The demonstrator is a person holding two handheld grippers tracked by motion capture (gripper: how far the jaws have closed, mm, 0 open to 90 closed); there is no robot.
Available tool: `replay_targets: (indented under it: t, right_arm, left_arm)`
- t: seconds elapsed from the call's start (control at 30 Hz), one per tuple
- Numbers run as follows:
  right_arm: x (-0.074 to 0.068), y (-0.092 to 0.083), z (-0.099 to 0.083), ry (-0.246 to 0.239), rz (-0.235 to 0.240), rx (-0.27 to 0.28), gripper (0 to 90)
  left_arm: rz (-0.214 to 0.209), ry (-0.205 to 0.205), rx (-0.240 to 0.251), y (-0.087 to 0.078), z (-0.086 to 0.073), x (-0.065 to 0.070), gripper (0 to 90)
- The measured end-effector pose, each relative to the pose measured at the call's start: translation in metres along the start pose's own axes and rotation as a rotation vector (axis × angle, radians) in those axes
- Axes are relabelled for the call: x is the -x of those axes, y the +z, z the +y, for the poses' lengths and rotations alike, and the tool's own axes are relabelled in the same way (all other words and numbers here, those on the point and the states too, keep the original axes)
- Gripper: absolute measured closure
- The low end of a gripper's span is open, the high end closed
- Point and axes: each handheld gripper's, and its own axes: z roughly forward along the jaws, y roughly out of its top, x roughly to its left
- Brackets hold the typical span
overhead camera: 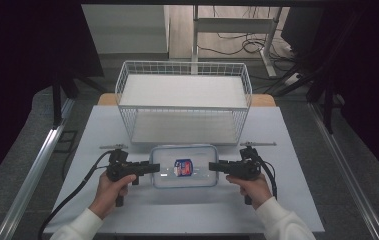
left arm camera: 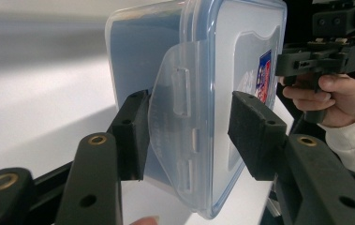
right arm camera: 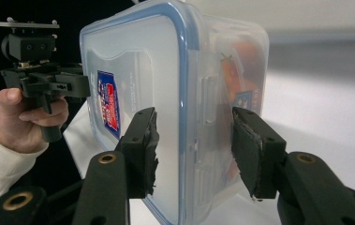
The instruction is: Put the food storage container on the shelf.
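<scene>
A clear plastic container (overhead camera: 202, 160) with a blue-rimmed lid and a red-and-blue sticker (overhead camera: 183, 167) sits level between my two grippers near the table's front. My left gripper (overhead camera: 156, 167) grips its left end, and the left gripper view has the jaws (left arm camera: 191, 136) shut across the latch flap (left arm camera: 175, 103). My right gripper (overhead camera: 212, 166) grips the opposite end, its pads pressing lid and base (right arm camera: 194, 150). Something orange (right arm camera: 240, 70) shows through the container wall. Each gripper view also catches the other hand's gripper (left arm camera: 320, 56) (right arm camera: 44, 79) farther off.
A white wire basket shelf (overhead camera: 184, 100) with two levels stands just behind the container. The pale table (overhead camera: 127, 210) has free room to the left, right and front. Beyond the table are a desk frame and cables on the floor (overhead camera: 247, 47).
</scene>
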Motion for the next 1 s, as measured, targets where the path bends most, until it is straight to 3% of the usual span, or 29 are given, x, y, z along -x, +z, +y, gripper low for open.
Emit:
replay_targets:
  t: [0.23,0.5,0.77,1.0]
  right_arm:
    - [0.018,0.019,0.025,0.002,-0.008,0.021,51.9]
    - [0.032,0.034,0.047,-0.005,-0.016,0.044,51.9]
    - [0.051,0.046,0.052,0.026,-0.021,0.043,51.6]
    - [0.062,0.047,0.051,0.056,-0.018,0.047,51.3]
  left_arm:
    - [-0.001,0.012,0.001,0.01,0.03,-0.028,49.3]
    - [-0.004,0.014,0.015,0.018,0.05,-0.05,49.4]
    - [0.004,-0.013,0.017,0.032,0.05,-0.064,49.1]
    - [0.003,-0.033,0.033,0.038,0.05,-0.067,49.1]
